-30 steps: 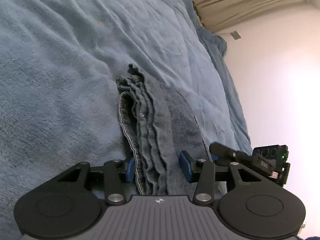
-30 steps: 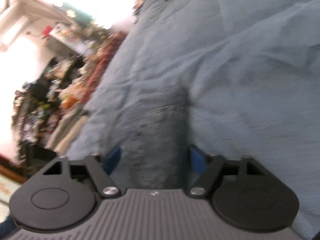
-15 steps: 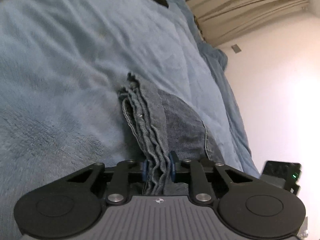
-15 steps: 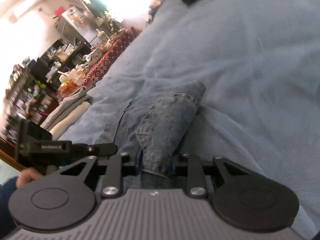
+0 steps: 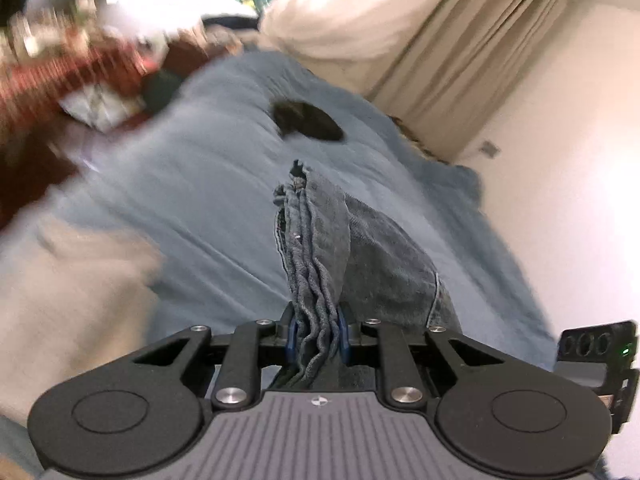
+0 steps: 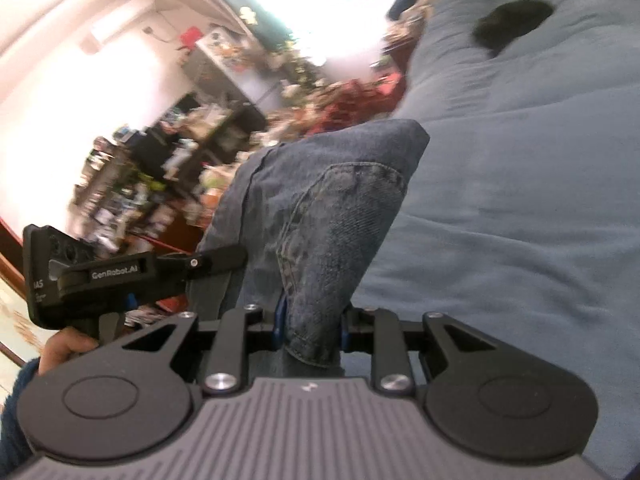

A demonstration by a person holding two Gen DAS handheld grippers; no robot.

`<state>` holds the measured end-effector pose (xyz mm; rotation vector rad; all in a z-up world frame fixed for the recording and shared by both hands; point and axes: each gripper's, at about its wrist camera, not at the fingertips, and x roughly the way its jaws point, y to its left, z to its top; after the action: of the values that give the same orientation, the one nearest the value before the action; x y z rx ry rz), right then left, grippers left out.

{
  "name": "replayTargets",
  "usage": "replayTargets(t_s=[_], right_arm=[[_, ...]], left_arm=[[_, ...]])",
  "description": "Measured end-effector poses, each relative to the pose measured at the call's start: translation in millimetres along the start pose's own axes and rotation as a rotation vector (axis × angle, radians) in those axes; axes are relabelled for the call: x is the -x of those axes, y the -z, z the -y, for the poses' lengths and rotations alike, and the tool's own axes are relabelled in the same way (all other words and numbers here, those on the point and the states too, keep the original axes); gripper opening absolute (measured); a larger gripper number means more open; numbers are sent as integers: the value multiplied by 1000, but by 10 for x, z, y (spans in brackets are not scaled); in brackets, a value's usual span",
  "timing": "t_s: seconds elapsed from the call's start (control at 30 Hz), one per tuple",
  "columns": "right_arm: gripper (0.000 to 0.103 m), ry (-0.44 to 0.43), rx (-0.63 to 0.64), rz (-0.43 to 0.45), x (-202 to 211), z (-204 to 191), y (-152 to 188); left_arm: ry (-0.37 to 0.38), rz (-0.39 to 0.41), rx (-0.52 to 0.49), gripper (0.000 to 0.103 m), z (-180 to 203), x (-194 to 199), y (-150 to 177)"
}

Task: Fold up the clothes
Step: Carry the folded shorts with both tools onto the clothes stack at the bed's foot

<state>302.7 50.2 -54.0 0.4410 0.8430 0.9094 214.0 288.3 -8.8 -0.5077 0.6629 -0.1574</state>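
A pair of blue jeans (image 5: 360,248) is held up off a blue blanket-covered bed (image 5: 208,184). My left gripper (image 5: 316,334) is shut on the bunched, layered denim edges. My right gripper (image 6: 310,330) is shut on another part of the jeans (image 6: 332,216), where a back pocket shows. The left gripper also shows at the left of the right wrist view (image 6: 120,276), close beside the denim. The right gripper's body shows at the right edge of the left wrist view (image 5: 596,356).
A dark garment (image 5: 308,120) lies farther up the bed, also in the right wrist view (image 6: 512,24). Beige curtains (image 5: 460,40) and a white wall are beyond the bed. Cluttered shelves (image 6: 180,176) stand beside the bed. A pale cloth (image 5: 68,292) lies at left.
Both grippers closed on the jeans and lifted them off the blanket. The views have tilted up, showing more of the room.
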Motion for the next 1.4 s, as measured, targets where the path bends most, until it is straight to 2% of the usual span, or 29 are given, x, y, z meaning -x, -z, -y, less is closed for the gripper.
replayTargets(t_s=[0.17, 0.23, 0.3, 0.4, 0.57, 0.63, 0.7, 0.8, 0.9, 0.97, 1.0, 1.07, 1.17, 1.23, 1.33, 1.37, 1.4], right_arm=[[25, -109, -116, -59, -852, -553, -313], [25, -126, -158, -92, -1215, -722, -394], [25, -123, -174, -119, -1603, -865, -427], [24, -80, -200, -138, -2088, -905, -391], [24, 26, -309, -237, -2729, -552, -123], [25, 30, -337, -250, -2802, -324, 29], [25, 22, -330, -232, -2843, -227, 93], [24, 3, -365, -224, -2850, -194, 50], [25, -21, -356, -220, -2701, -104, 23], [31, -16, -338, -273, -2803, -41, 19], [41, -13, -342, -295, -2832, 0, 32], [60, -17, -358, -276, -2793, 82, 45], [62, -36, -362, -233, -2687, 205, 27], [62, -34, -342, -203, -2584, 275, -32], [57, 6, -286, -149, -2446, 332, -173], [42, 31, -256, -127, -2371, 328, -228], [22, 62, -216, -105, -2235, 304, -284]], left_arm=[[-188, 11, -18, 18, -495, 423, -657], [-255, -12, -15, 18, -651, 409, -898], [-302, -49, 10, 18, -1000, 457, -992], [-324, -101, 65, 18, -1360, 212, -1103], [-338, -258, 138, 18, -1882, -452, -877], [-372, -301, 103, 19, -1958, -657, -745], [-376, -302, 101, 19, -2014, -764, -678], [-347, -284, 136, 19, -2005, -695, -712], [-333, -262, 127, 20, -1960, -579, -762], [-373, -293, 129, 28, -2015, -638, -722], [-384, -308, 127, 34, -2047, -659, -693], [-388, -305, 129, 42, -2089, -659, -668], [-326, -279, 134, 53, -2098, -537, -668], [-315, -270, 121, 60, -2078, -439, -657], [-337, -261, 72, 63, -2027, -247, -643], [-346, -256, 57, 63, -2015, -185, -641], [-355, -244, 52, 63, -2023, -127, -647]])
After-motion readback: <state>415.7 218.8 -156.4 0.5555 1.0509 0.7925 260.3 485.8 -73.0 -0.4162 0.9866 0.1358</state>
